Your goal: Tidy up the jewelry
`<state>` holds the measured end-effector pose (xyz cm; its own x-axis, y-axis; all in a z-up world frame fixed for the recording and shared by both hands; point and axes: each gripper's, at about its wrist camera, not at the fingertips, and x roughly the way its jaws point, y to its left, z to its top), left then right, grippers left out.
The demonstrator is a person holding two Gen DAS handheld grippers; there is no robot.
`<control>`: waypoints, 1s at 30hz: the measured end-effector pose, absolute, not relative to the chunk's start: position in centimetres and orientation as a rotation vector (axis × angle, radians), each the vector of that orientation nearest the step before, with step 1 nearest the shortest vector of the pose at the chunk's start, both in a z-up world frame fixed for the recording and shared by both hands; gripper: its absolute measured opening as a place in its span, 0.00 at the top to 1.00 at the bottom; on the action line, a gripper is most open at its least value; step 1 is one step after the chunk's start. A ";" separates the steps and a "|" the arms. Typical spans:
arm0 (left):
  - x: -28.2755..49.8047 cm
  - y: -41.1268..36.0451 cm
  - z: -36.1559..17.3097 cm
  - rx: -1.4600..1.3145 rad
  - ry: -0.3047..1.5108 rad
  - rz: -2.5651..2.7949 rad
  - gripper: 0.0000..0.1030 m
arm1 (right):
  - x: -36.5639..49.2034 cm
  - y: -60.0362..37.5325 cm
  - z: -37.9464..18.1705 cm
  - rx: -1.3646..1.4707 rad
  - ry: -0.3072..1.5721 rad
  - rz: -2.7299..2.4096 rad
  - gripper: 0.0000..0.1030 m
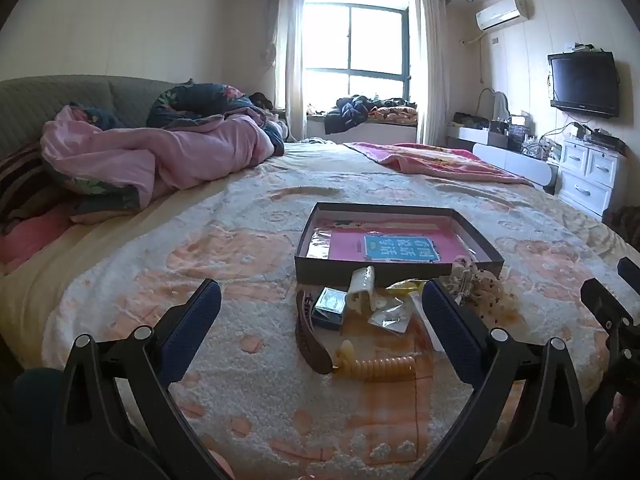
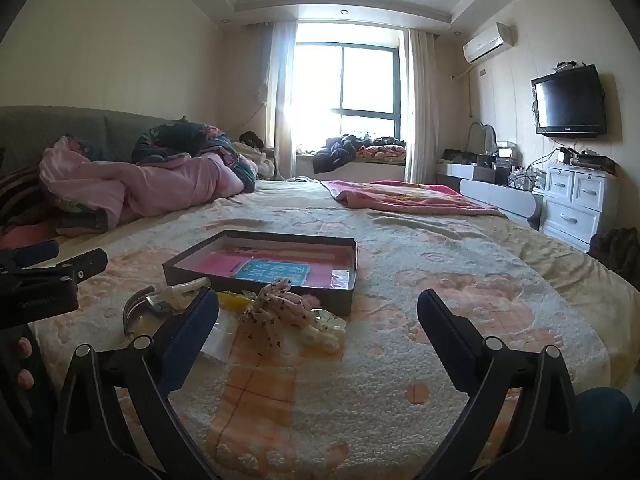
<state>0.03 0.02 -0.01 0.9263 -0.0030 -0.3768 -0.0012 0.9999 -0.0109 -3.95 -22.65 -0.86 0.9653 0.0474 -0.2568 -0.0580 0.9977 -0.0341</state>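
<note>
Bed (fleecy cover): box lid, trinket pile, pink quilt, pink blanket.

A shallow dark box lies open; at its 6 o'clock, jewelry pieces lie heaped, a brown band leftmost.

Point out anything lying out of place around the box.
The jewelry pile lies loose on the bedspread in front of the open box, not inside it. Both grippers, left and right, are open and empty.
</note>
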 end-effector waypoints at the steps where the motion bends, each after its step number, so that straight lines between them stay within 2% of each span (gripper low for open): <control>1: 0.0 0.1 0.0 -0.016 0.383 -0.001 0.10 | -3.9 -22.6 -0.9 -0.051 0.270 0.056 0.06; 30: 0.0 -0.6 0.3 -0.009 0.372 -0.003 0.10 | -3.9 -22.6 -0.7 -0.039 0.256 0.057 0.06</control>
